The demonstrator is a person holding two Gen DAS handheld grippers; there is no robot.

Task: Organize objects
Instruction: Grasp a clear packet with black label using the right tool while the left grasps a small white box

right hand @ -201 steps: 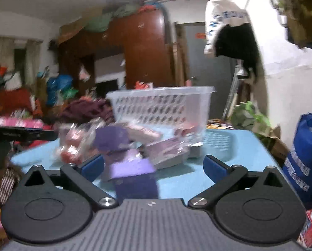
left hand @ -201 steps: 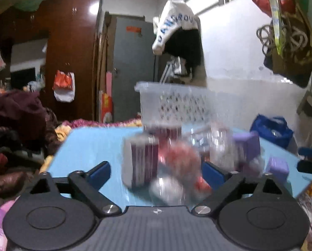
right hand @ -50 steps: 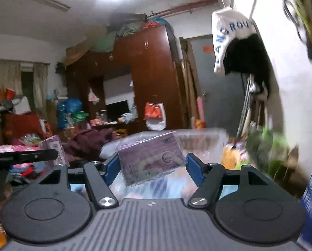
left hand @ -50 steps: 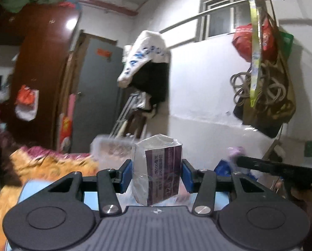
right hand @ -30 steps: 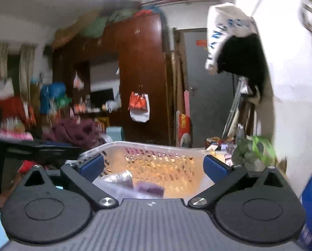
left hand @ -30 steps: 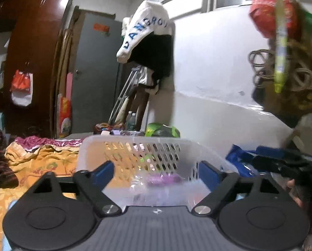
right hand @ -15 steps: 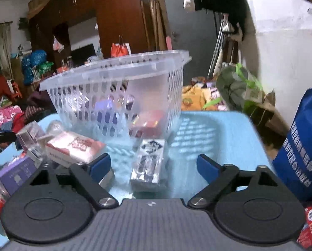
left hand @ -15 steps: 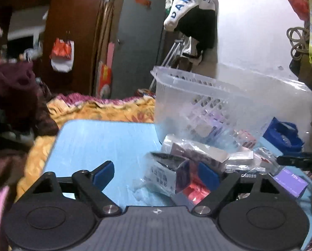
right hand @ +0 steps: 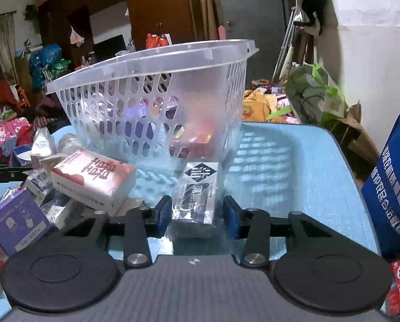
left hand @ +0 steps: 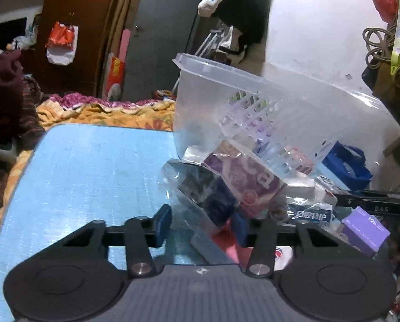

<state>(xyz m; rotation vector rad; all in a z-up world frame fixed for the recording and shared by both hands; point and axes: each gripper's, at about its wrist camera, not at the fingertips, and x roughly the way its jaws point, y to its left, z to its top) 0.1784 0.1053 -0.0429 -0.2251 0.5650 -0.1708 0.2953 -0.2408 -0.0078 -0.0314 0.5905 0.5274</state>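
A clear plastic basket (left hand: 253, 99) (right hand: 151, 61) stands on the light blue table (left hand: 92, 174) (right hand: 294, 174), with a few packs inside. Loose packs lie in front of it. My left gripper (left hand: 201, 225) is low over the table, and its jaws are closing on a dark box in clear wrap (left hand: 208, 196), with both pads against the box. My right gripper (right hand: 197, 216) is also down at the table. Its jaws are closing on a narrow black-and-white wrapped pack (right hand: 197, 187) that lies just in front of the basket, held between the pads.
A purple-wrapped pack (left hand: 248, 177) leans behind the dark box, and a small purple box (left hand: 366, 228) (right hand: 17, 222) lies in the pile. A white and pink box (right hand: 92, 177) sits left of the right gripper. A blue bag (right hand: 396, 187) hangs past the table's right edge.
Both grippers came down from above the basket, where they had opened and dropped their packs, to the table. Their jaws then narrowed around two new packs.
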